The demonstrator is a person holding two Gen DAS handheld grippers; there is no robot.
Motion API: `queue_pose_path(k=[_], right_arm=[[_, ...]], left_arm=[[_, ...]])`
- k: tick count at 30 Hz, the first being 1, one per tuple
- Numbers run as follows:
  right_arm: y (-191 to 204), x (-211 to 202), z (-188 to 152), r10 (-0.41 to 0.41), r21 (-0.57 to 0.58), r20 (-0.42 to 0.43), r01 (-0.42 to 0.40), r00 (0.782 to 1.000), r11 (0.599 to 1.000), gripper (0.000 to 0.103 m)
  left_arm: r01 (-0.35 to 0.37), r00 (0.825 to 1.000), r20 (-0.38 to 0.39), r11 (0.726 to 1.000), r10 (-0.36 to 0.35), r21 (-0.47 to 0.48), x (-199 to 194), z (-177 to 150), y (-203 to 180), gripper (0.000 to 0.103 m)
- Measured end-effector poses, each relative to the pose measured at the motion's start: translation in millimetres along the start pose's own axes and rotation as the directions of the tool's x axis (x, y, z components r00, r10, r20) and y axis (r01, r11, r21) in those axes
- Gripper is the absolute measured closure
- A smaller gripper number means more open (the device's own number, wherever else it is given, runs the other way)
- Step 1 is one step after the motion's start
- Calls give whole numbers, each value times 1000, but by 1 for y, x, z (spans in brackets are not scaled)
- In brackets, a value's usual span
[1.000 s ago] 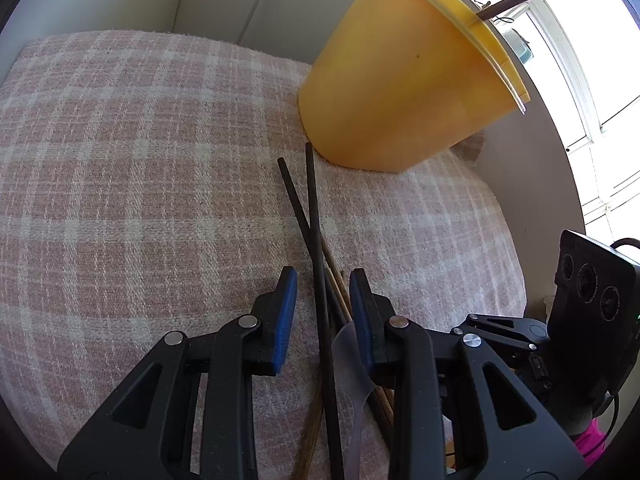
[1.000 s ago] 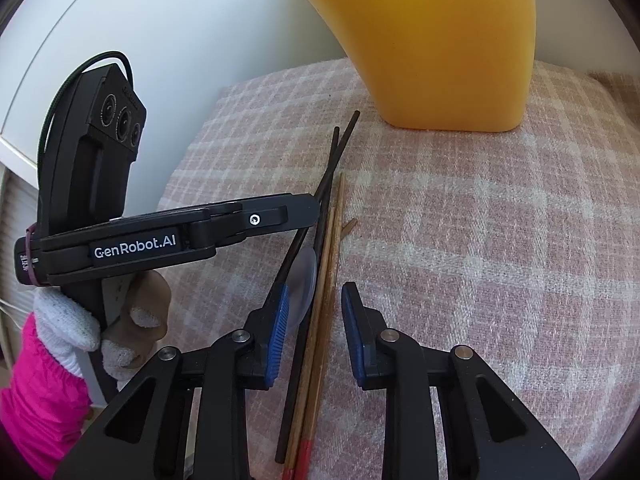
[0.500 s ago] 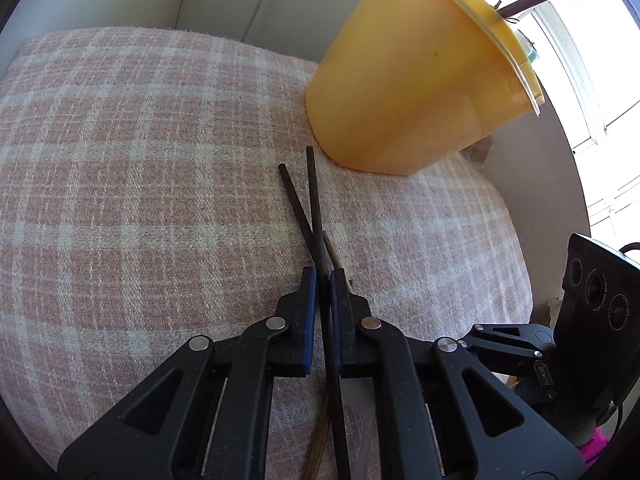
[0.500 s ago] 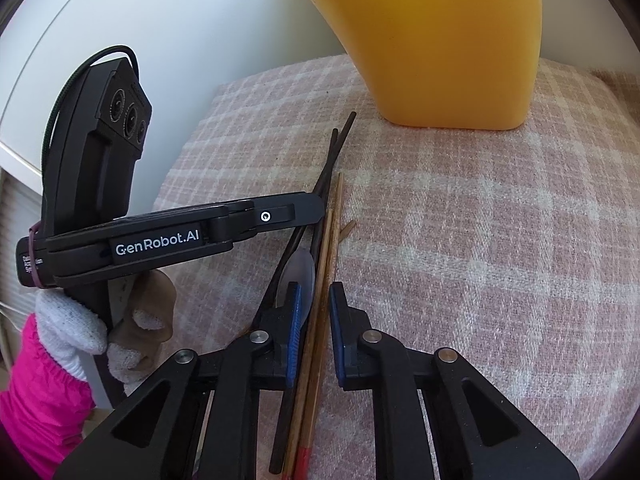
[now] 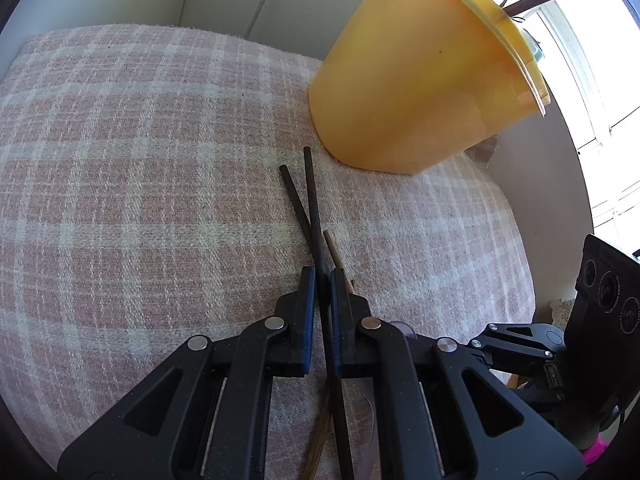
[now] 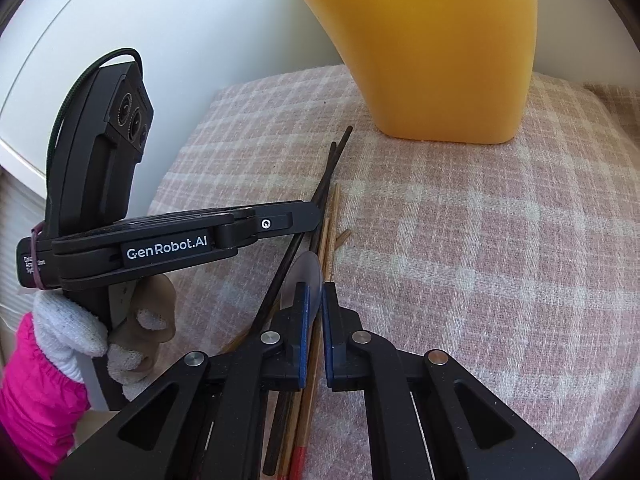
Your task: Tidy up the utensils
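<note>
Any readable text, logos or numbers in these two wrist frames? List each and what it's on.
"GenRobot.AI": white lettering on the side of the left gripper, seen in the right wrist view.
Small white label at the back end of that gripper's body: several lines, too small and blurred to read.
Fine print ringing the camera lenses on the right gripper's sensor module, in the left wrist view: unreadable.
Yellow container, chopsticks, checked cloth: no text.
</note>
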State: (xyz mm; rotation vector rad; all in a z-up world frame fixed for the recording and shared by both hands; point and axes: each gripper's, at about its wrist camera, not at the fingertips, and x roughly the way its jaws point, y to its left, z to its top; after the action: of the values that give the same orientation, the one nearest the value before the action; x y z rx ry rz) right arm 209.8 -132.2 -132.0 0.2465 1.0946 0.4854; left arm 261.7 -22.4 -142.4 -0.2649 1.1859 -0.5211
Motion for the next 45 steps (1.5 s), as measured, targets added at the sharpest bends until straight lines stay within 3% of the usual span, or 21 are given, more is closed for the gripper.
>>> queue_pose_path(k=[8, 18, 25, 33, 40, 41, 44, 45], right_arm=[[-7, -10, 1, -11, 17, 17, 11, 1000, 1000, 99], [-12, -35, -4, -27, -1, 63, 27, 998, 1000, 100], [-13, -79, -9, -86, -65, 160, 97, 983, 993, 100], [1, -116, -6, -147, -118, 285, 186, 947, 975, 101], [-15, -81, -7, -101, -48, 121, 107, 988, 993, 100], [-20, -75, -8, -109, -29, 94, 112, 990, 993, 95], [-42, -61, -11, -34, 78, 36, 31, 999, 996, 73], [-51, -55, -12, -10, 122, 18, 8, 1000, 992, 73]], left_arm=[[4, 1000, 30, 1000, -4, 8, -5, -4, -1, 98], [8, 994, 112, 1000, -8, 3, -46, -13, 13, 99], [-20, 973, 232, 996, 0, 85, -97, -25, -3, 99], [-46, 944, 329, 990, 0, 131, -139, -32, -17, 100], [-50, 942, 335, 991, 6, 125, -142, -30, -22, 100], [-52, 943, 334, 991, 9, 120, -137, -28, -25, 100], [-45, 944, 329, 993, 7, 107, -135, -27, -22, 100], [-42, 944, 329, 994, 6, 104, -136, -27, -20, 100]])
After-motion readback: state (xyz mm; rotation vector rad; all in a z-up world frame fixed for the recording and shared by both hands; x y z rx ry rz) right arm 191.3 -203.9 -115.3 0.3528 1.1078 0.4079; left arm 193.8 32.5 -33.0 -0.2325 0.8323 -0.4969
